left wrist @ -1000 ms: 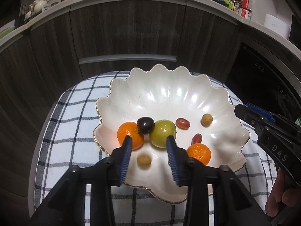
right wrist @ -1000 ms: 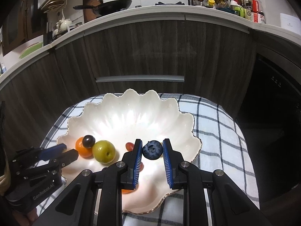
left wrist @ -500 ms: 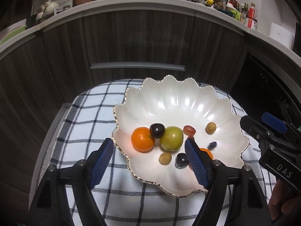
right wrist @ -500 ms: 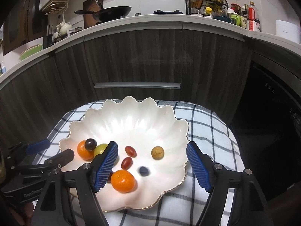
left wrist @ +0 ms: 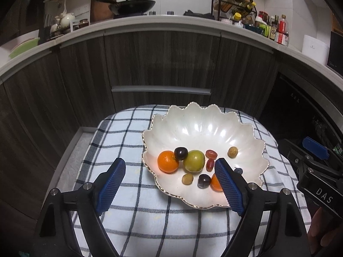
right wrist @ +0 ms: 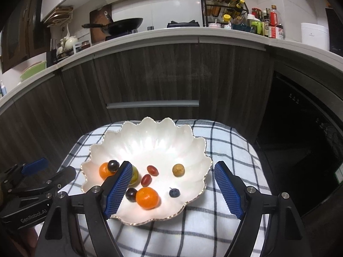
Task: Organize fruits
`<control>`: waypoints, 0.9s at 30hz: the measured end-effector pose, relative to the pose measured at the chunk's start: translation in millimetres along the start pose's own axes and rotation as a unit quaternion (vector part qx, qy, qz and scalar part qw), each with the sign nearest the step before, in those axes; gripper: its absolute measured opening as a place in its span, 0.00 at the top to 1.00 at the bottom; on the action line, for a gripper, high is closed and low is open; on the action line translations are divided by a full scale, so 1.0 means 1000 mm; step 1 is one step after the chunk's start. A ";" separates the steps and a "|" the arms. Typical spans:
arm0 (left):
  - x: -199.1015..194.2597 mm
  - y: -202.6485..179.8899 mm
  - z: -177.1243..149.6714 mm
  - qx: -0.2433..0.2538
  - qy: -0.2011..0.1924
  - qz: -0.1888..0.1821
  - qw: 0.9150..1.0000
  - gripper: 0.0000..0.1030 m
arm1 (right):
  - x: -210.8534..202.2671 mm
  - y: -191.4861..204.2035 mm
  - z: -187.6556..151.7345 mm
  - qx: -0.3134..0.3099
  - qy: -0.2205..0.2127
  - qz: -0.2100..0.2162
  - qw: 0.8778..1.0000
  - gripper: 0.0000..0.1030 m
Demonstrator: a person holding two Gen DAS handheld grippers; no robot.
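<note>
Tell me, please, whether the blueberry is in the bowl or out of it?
In: the blueberry lies loose on the white bowl, near its front rim.

Dark wood-grain cabinets (right wrist: 150,81) run beneath a pale counter (right wrist: 171,35) bearing a black wok (right wrist: 122,24), a spice rack (right wrist: 223,10) and bottles (right wrist: 272,23); white wall above.

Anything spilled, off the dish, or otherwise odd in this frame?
Nothing stands out. All the fruit, including the blueberry and the near orange, lies inside the scalloped dish, which sits flat on the checked cloth. None shows on the cloth. Both grippers' jaws are open and empty.
</note>
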State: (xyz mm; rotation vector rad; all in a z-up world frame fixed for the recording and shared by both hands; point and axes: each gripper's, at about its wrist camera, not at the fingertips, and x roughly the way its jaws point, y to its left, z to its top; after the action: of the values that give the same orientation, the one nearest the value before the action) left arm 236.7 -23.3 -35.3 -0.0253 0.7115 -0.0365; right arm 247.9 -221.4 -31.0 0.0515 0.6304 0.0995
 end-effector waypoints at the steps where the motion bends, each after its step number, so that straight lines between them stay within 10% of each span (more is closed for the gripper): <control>1: -0.005 0.000 0.000 -0.001 -0.003 0.001 1.000 0.17 | -0.003 0.000 0.000 0.001 -0.001 -0.001 1.000 0.23; 27: -0.093 -0.001 -0.028 0.003 -0.056 0.012 0.998 0.17 | -0.090 0.004 -0.022 0.015 -0.040 -0.030 0.999 0.23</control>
State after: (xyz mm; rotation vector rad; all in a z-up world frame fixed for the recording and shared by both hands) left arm 147.9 -21.2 4.5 -0.0132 0.5998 -0.0141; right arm 162.5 -226.4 4.6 0.0656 0.5522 0.0303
